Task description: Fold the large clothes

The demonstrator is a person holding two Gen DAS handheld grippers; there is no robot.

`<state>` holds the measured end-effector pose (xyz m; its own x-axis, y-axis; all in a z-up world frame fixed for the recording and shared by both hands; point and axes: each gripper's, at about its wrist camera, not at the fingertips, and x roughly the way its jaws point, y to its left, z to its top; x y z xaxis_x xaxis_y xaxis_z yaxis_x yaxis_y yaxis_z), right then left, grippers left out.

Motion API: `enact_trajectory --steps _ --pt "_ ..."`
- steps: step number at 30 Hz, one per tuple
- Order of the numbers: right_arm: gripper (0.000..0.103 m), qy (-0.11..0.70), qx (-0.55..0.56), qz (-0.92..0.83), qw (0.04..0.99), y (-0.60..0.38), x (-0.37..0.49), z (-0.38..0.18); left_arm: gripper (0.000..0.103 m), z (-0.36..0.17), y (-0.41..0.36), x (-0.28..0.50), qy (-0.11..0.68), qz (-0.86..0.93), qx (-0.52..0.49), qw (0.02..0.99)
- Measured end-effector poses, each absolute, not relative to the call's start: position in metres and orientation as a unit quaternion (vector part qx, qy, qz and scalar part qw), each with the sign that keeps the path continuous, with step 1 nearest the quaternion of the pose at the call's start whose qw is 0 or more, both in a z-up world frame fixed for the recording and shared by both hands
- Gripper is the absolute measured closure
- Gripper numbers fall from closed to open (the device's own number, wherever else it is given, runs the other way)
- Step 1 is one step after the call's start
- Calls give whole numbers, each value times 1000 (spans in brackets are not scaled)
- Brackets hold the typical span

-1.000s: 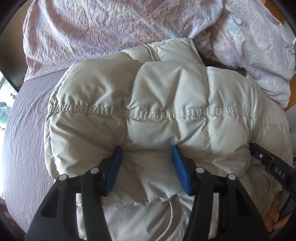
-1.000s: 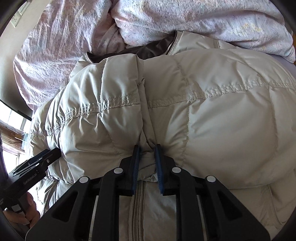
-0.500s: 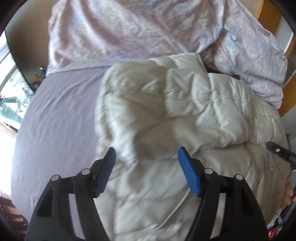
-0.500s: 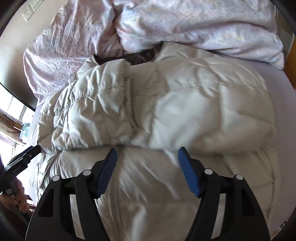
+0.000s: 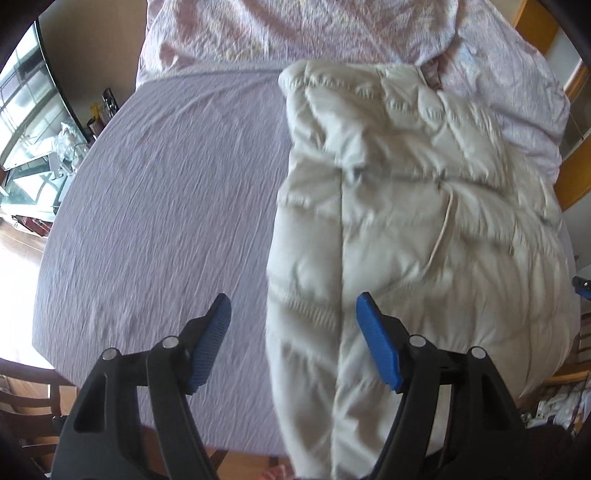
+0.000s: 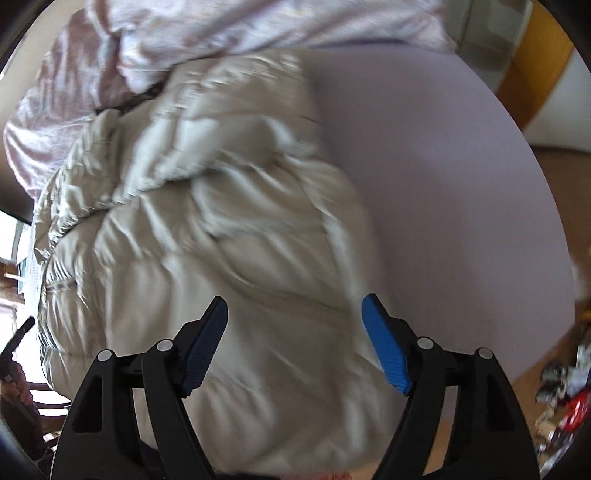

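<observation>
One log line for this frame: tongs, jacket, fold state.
left tongs: open, empty | right tongs: open, just released | puffer jacket: folded over, lying free on bed sheet

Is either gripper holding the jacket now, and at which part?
Nothing is held. The left gripper and right gripper are open above the puffer jacket.

Count, both wrist views. Puffy jacket point(image 5: 424, 221): one, beige, quilted. Bed point(image 5: 166, 221): one, mauve sheet. Crumpled floral duvet point(image 5: 295, 29): one. Claws: two, the left claw point(image 5: 293, 343) and the right claw point(image 6: 295, 343), each with two blue pads point(image 5: 376, 350). Wooden chair point(image 5: 22, 402): one, partly visible.
</observation>
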<state>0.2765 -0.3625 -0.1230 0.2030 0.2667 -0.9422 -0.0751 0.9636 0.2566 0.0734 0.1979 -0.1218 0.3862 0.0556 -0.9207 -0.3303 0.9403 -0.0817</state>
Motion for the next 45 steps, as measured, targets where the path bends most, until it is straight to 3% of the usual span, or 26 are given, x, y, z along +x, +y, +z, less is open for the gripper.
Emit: enact_trajectory --steps 9,21,23,26,36,40,45 --pt "24 655 155 120 730 -412 253 -156 33 -141 185 50 557 102 -160 809" --pt "25 667 181 176 701 -406 242 -170 37 -156 172 36 568 86 -185 797" --pt "40 666 195 189 695 -410 241 -171 39 -156 171 34 566 86 -188 798" --pt "46 665 202 200 691 -412 238 -173 46 -156 169 35 565 83 -190 799" --pt "49 676 197 230 672 -407 234 -176 55 -155 157 37 572 83 -168 798" --pt "82 671 194 245 672 -406 232 -173 70 -154 148 42 572 85 -155 801" --pt "92 638 194 271 694 -401 233 -156 86 -145 141 42 562 94 -139 810"
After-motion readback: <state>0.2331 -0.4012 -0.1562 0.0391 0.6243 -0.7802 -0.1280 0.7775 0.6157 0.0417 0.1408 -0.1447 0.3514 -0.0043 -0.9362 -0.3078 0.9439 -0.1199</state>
